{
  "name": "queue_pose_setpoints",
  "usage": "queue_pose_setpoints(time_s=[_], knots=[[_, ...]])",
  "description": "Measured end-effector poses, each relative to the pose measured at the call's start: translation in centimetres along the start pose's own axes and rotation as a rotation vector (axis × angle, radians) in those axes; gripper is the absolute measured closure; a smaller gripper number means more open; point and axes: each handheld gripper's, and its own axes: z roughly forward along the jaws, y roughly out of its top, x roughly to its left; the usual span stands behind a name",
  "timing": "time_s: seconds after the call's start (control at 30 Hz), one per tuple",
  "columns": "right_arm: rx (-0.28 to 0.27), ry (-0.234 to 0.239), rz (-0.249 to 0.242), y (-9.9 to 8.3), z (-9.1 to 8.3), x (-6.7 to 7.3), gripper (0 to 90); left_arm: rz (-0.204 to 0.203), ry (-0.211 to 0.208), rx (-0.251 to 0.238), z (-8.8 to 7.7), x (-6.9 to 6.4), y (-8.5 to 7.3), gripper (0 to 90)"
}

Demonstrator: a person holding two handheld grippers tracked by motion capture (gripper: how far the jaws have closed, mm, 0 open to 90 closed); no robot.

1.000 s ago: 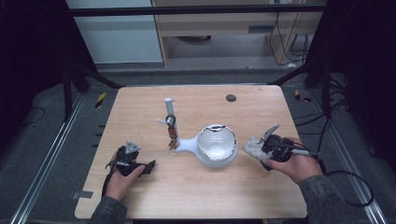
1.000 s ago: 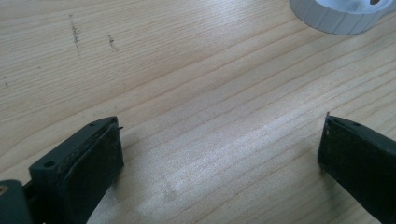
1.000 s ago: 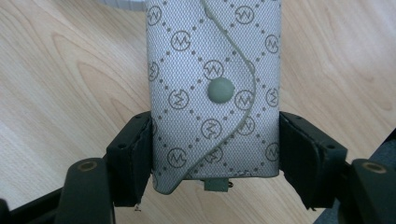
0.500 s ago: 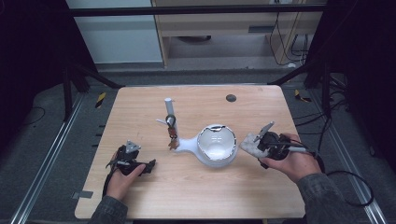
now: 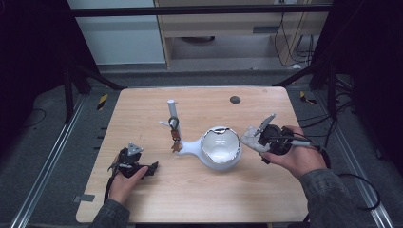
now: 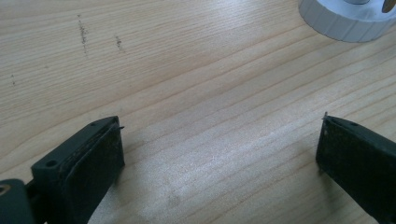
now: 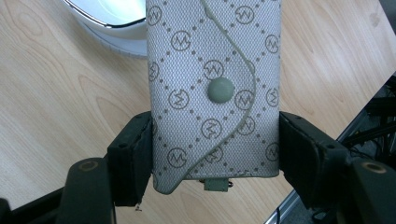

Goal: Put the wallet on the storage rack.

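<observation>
The right gripper (image 5: 254,137) holds a small grey pouch (image 7: 215,88) between its two black jaws. In the right gripper view the pads press on both long sides of the pouch, so the jaws are closed on it. The pouch is made of woven cloth with a pattern of round logos, and it has a curved flap with one round grey snap button (image 7: 220,89) in the middle. A small metal piece sticks out at its lower edge. In the high view the pouch (image 5: 251,137) is above the wooden table (image 5: 199,199), just to the right of a white bowl-shaped holder (image 5: 219,147), and it is not touching the table. Whether it touches the holder, I cannot tell.

The left gripper (image 5: 142,168) is low over the front left part of the table, well apart from the pouch. In the left gripper view its jaws stand wide apart with only bare wood between them, so it is open and holds nothing.

Behind the holder stands a thin white post (image 5: 172,111) with a bunch of keys (image 5: 175,137) hanging beside it. A small dark round spot (image 5: 235,99) lies near the far edge of the table.
</observation>
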Motion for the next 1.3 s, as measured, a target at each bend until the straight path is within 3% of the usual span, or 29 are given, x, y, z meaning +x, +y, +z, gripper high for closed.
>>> queue_pose_setpoints(time_s=[0.23, 0.57, 0.93, 1.3], knots=[[0.013, -0.037, -0.004, 0.3, -0.5, 1.1, 31.6, -0.005, 0.001, -0.003, 0.1, 0.0, 0.0, 0.2], [0.018, -0.095, -0.072, 1.1, -1.1, 2.2, 31.6, -0.002, 0.000, 0.002, 0.3, 0.0, 0.3, 0.0], [0.035, -0.108, -0.145, 3.7, -0.8, 3.7, 31.6, 0.003, -0.004, 0.003, 0.4, 0.1, 0.4, 0.0], [0.072, -0.102, -0.200, 4.8, 0.3, 4.7, 31.6, 0.007, -0.006, 0.004, 0.5, 0.1, 0.5, 0.0]])
